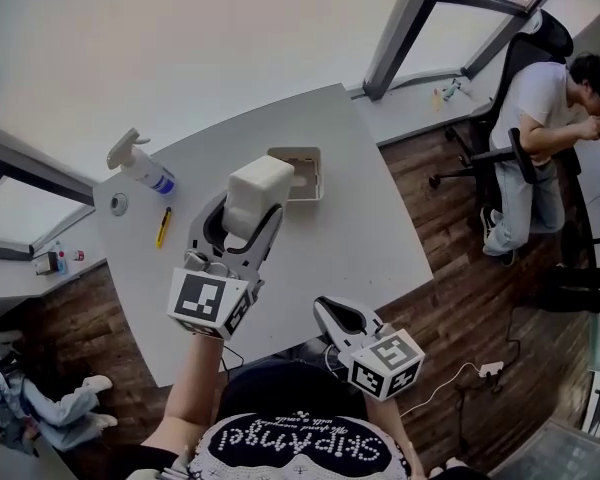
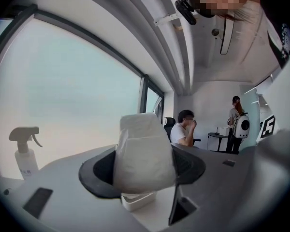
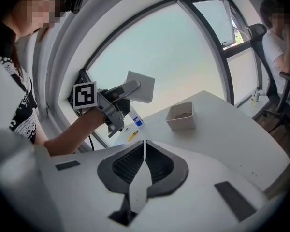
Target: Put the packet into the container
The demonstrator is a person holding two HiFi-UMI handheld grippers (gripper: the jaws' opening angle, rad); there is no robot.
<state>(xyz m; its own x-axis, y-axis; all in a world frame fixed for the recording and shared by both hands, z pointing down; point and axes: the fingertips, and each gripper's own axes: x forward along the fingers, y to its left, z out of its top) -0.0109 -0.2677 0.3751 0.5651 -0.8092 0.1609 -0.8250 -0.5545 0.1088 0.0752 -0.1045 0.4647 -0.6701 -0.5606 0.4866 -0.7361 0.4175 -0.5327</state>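
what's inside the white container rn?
Something brownish lies in the container; what it is can't be told. In the head view the packet covers its near left corner.

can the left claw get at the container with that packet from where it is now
Probably yes. The left claw, shut on the white packet, hangs just short of the open-topped container, and nothing stands between them; the spray bottle sits off to the side.

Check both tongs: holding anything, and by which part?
The left tongs clamp the white packet across its lower half; its top stands clear above the jaws. The right tongs are shut on nothing.
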